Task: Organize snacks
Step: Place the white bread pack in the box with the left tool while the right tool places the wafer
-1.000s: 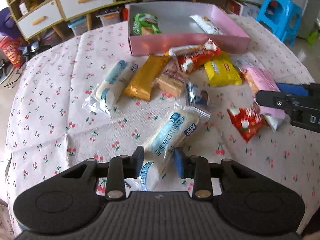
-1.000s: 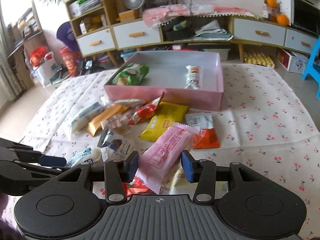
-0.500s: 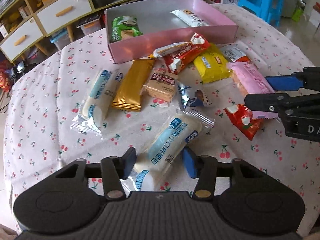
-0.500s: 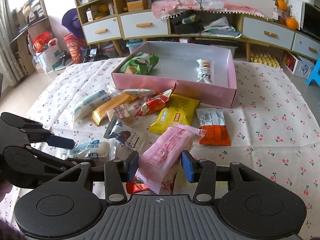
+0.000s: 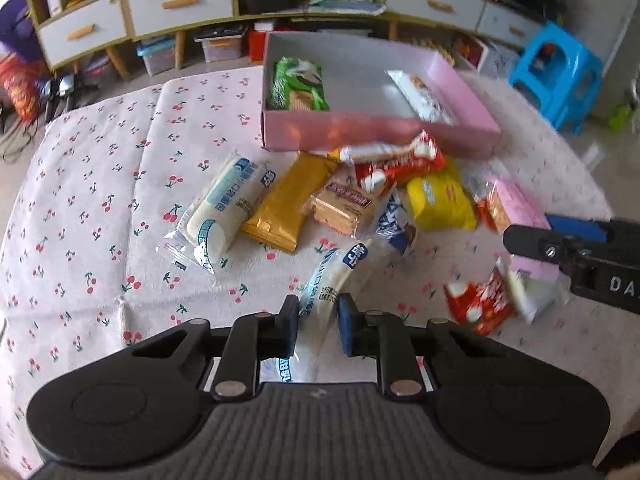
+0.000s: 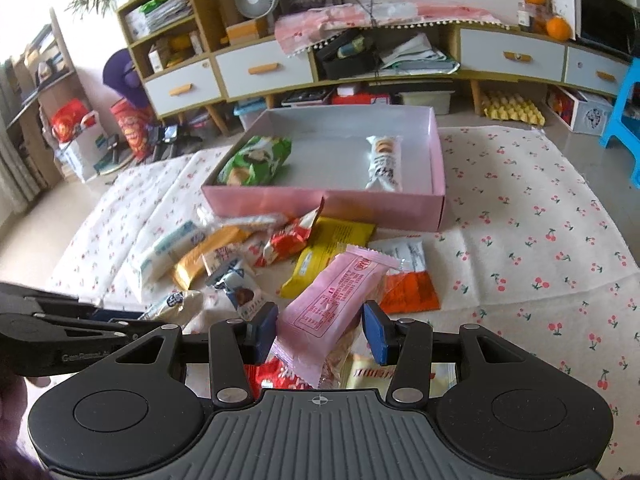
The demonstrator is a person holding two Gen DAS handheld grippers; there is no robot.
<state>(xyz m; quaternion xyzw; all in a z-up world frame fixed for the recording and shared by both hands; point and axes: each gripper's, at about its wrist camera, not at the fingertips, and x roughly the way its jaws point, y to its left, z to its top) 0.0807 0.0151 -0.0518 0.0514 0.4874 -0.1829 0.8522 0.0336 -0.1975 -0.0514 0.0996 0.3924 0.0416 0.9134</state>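
Observation:
My left gripper [image 5: 319, 322] is shut on a white and blue snack pack [image 5: 334, 276] and holds it above the cherry-print cloth. My right gripper [image 6: 320, 330] is shut on a pink snack pack [image 6: 340, 300], lifted above the pile; it also shows in the left wrist view [image 5: 520, 216]. The pink box [image 6: 320, 204] stands beyond the pile and holds a green pack [image 6: 256, 160] and a white pack [image 6: 384, 164]. Loose snacks lie in front of it: a gold pack [image 5: 288, 200], a yellow pack [image 5: 440, 200], a red pack [image 5: 400, 160].
A second white and blue pack [image 5: 224, 208] lies left of the pile. An orange pack [image 6: 408, 288] lies right of it. The cloth's left part [image 5: 80, 200] and right part [image 6: 540, 240] are bare. A blue stool [image 5: 556, 68] and low cabinets [image 6: 360, 64] stand beyond.
My left gripper has closed tighter on the white and blue pack and lifted it, turning toward the box. The right gripper has risen slightly with the pink pack.

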